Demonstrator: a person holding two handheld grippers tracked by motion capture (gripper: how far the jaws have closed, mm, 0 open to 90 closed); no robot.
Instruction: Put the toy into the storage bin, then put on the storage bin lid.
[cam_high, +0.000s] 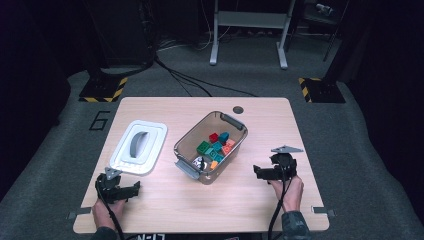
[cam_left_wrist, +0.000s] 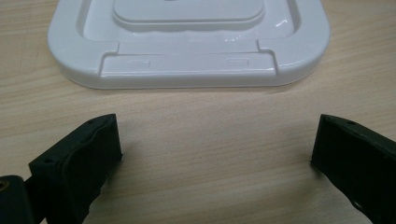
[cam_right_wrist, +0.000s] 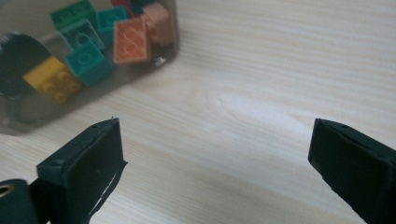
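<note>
R gripper (cam_right_wrist: 215, 154): fingers (cam_right_wrist: 88, 163) are standing wide apart w/ nothing between them, just bare table (cam_right_wrist: 261, 84) showing in the gap. They are hovering just beside the clear bin (cam_high: 210, 146), near its front-right wall; in the right gripper view the bin's wall is sitting at upper left, apart from the fingers. Thru the wall the blocks (cam_right_wrist: 130, 41) are showing: orange, teal, green and 1 yellow, piled together in the bin's near half.

L gripper (cam_left_wrist: 212, 149): fingers (cam_left_wrist: 81, 154) are also spread wide, holding nothing, wood grain lying between them. They are pointing at the near edge of the white lid (cam_left_wrist: 187, 60), which is lying flat on the table, close ahead but not touching the fingers.

In the high view, the lid is sitting left of the bin w/ its grey handle up, the 2 just apart. The bin is standing open mid-table, turned diagonally, grey latches at both ends. A hand is gripping each tool near the table's front edge, L at the front-left corner, R right of the bin.
</note>
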